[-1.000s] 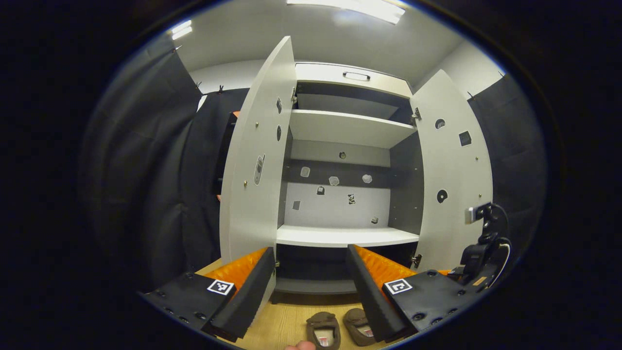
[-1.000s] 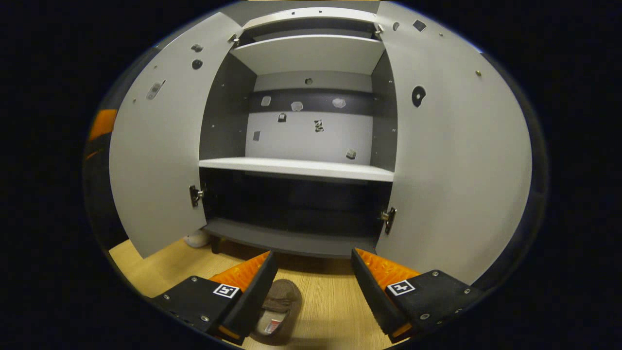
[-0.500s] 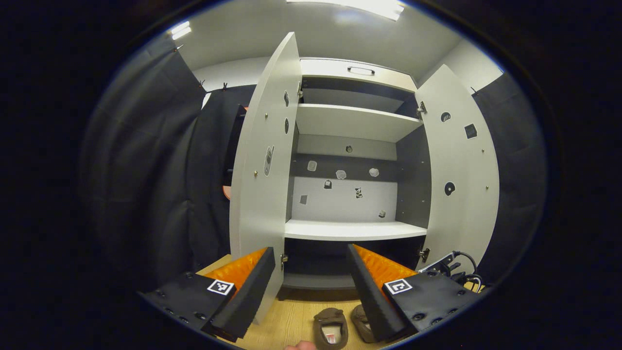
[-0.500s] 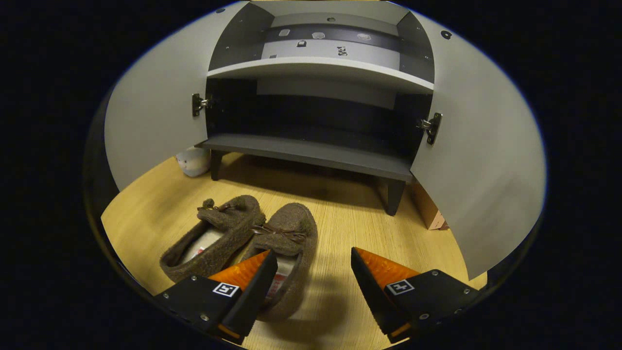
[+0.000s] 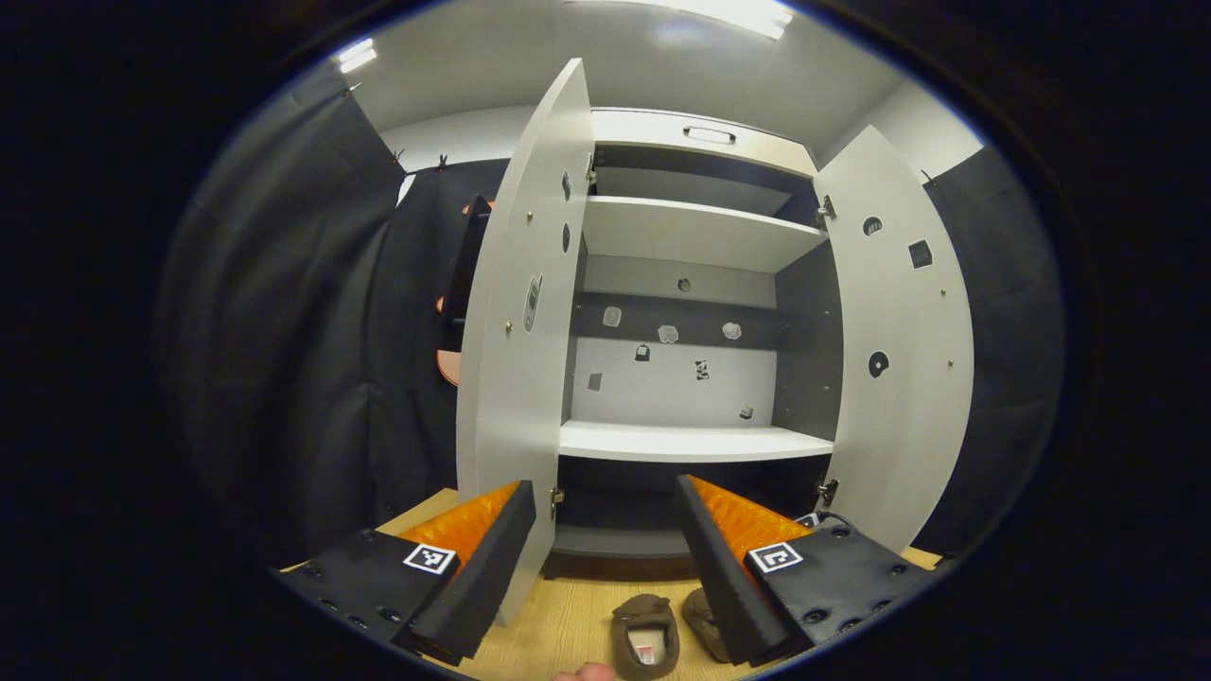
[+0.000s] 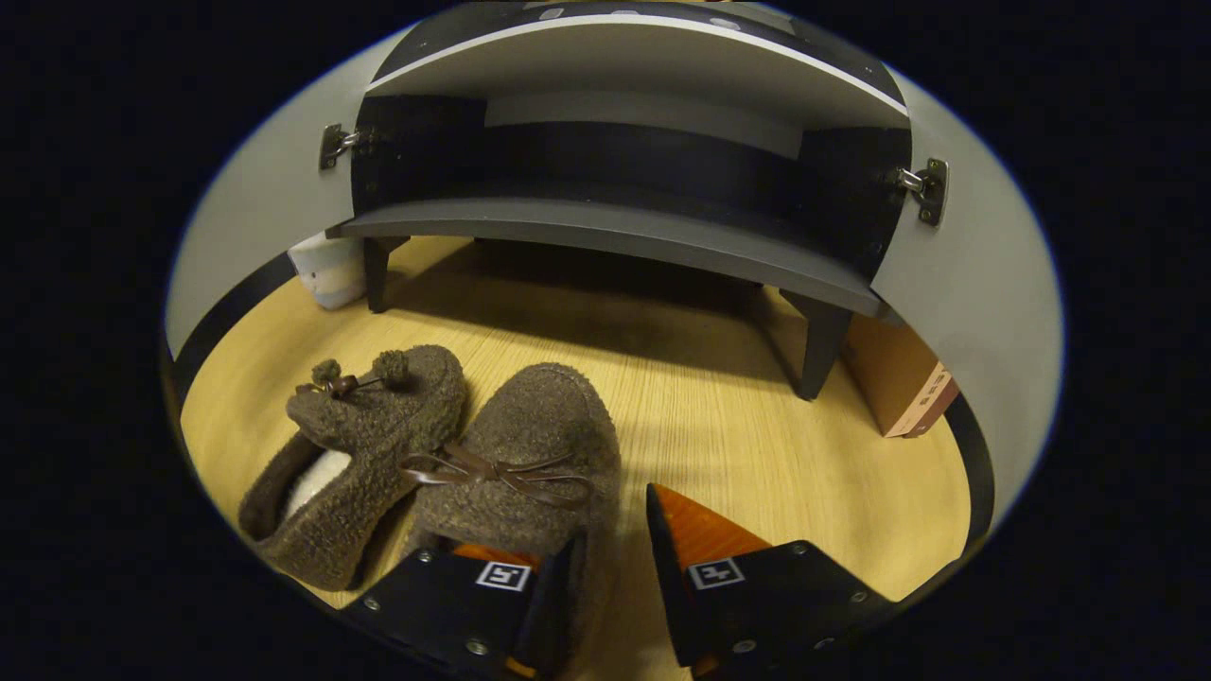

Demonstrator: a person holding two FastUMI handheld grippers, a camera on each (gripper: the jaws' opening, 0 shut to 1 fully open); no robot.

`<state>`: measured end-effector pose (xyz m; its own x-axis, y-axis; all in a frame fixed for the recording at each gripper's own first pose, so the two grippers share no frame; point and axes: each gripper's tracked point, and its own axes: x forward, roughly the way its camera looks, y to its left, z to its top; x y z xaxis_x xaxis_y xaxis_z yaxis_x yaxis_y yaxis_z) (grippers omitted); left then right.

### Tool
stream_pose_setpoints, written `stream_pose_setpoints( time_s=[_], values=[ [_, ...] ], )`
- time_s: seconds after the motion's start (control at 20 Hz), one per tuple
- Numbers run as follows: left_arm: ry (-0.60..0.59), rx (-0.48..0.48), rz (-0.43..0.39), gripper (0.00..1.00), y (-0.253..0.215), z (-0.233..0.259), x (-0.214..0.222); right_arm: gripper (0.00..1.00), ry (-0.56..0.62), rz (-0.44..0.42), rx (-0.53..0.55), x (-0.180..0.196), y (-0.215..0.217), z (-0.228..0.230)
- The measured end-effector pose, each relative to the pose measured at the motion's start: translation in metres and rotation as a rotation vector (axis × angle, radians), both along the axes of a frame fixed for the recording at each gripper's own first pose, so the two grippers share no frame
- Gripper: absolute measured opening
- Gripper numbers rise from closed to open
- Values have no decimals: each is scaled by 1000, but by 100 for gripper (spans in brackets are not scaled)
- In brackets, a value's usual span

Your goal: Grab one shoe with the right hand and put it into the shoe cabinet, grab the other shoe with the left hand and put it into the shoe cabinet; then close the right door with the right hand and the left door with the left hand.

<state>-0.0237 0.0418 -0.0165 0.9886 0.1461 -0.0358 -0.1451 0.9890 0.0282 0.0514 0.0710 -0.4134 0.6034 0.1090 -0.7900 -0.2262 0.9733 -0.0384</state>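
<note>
Two brown fuzzy shoes lie side by side on the wooden floor in front of the open shoe cabinet (image 6: 605, 236). My right gripper (image 6: 612, 518) hangs low over the right shoe (image 6: 530, 454), its jaws narrowed. One finger is inside that shoe's opening and the other is outside its wall, with a strip of floor showing beside it. The left shoe (image 6: 359, 445) lies just to its left. My left gripper (image 5: 604, 488) is open and empty, held high facing the cabinet shelf (image 5: 691, 442). Both shoes (image 5: 645, 636) appear small below it.
The left door (image 5: 516, 378) and right door (image 5: 899, 378) stand wide open. A white object (image 6: 326, 270) sits by the cabinet's left leg, and a brown box (image 6: 899, 388) by its right leg. Black cloth hangs on both sides.
My right gripper has dropped from facing the cabinet down onto the right shoe, and its fingers have narrowed around the shoe's wall. The left gripper has only drifted slightly.
</note>
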Motion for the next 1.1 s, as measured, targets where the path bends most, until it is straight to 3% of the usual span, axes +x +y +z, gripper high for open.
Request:
stream_pose_setpoints(
  time_s=[0.05,0.1,0.2,0.4,0.75,0.9,1.1],
  values=[
    [0,5,5,96,1,0,0,40,11,2,28,-3,3,1],
    [2,6,8,96,3,-1,1,24,5,-10,25,0,1,2],
    [6,4,11,96,5,-2,1,8,-1,-21,12,-1,-5,4],
    [12,2,3,94,3,-7,3,4,-127,-31,37,2,-11,46],
    [15,-21,-42,96,-12,-15,13,4,-378,-63,108,-6,-15,187],
    [15,-16,-71,96,-22,-16,15,4,-471,-103,117,27,-21,260],
    [23,-13,-99,99,-32,-22,14,4,-561,-122,158,103,-10,335]
  ],
)
